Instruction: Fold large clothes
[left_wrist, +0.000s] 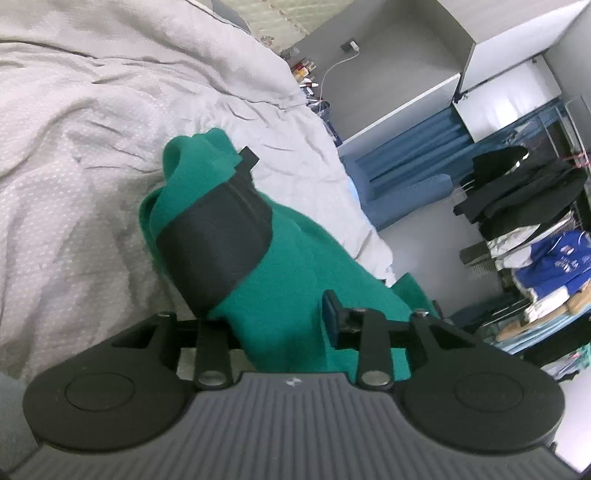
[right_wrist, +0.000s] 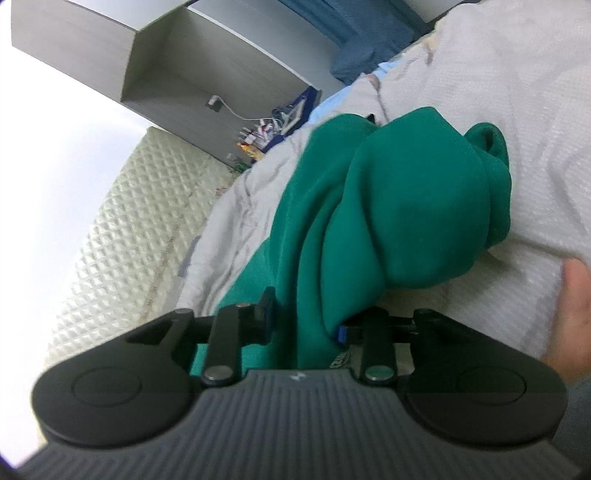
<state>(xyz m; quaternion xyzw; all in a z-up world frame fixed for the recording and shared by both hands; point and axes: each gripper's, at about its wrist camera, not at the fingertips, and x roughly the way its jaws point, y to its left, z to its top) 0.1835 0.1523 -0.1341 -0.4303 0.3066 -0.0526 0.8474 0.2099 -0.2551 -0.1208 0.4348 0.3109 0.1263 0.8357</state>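
Two tools: both hold the same green garment up off the bed.
Left tool: green cloth runs between its fingers; only the left finger shows whole, cloth wrapped beside it, the other mostly buried. It looks to pinch a gathered fold, though I cannot see the pads press.
Right tool: its fingers are buried in a thick bunch of the garment, only the bases with their blue pads showing. It appears closed on that bunch; the contact itself is hidden.
Garment's place: bunched and sagging between the two tools, above the grey-white bedcover, with a far lump, perhaps a cuff or hood, lying on the cover.
Person: a hand shows at the right edge of the right wrist view.
Handling, as I judge it: soft, thick knit, fleece-like; limp, fairly light for its bulk, not slippery, not fragile. It will droop and bunch wherever unsupported.
Where to take hold: at a seam, hem or shoulder corner, single layer pulled taut, rather than mid-bunch.
Writing: none readable on the garment. A blue shirt on the far-right rack bears print too small to read.
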